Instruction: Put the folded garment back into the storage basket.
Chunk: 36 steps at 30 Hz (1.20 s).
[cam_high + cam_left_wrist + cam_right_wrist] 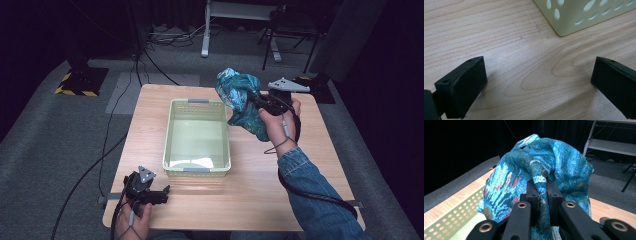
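Right gripper (254, 100) clamped tight on a bunched fold of the blue patterned cloth (544, 167), holding it up off the table (260, 185) just beside the far right corner of the pale green basket (172, 135). Left gripper (162, 192) parked low near the basket's near left corner, jaws wide apart, bare wood between them.

Left gripper (537, 85) seen along its own two black jaws, which stand wide apart with bare wood between them. They hover close above the light wooden table (499, 37), casting soft shadows. Farther off, toward the upper right, one rounded corner of the pale green perforated basket (571, 21) rests on the tabletop.
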Each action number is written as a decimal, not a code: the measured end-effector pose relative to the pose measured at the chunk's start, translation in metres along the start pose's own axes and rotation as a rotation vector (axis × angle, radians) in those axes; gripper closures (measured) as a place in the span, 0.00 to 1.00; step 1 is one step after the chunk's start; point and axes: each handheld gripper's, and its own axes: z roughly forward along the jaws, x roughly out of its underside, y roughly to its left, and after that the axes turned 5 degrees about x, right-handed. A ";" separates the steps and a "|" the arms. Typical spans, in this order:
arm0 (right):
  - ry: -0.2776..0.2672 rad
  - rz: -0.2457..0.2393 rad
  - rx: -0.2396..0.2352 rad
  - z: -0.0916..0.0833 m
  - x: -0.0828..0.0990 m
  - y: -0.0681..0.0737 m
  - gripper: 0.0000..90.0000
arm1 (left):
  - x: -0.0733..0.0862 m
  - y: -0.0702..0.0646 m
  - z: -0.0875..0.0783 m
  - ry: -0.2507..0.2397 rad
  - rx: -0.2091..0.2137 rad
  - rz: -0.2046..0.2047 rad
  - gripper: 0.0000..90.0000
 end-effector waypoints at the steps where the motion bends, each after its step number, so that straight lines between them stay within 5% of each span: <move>1: 0.001 0.001 -0.001 0.001 0.000 0.001 0.93 | 0.000 0.000 0.000 0.000 0.001 -0.001 0.00; 36: 0.030 -0.015 -0.067 0.038 -0.002 0.062 0.93 | 0.000 0.000 0.000 0.000 0.000 0.000 0.00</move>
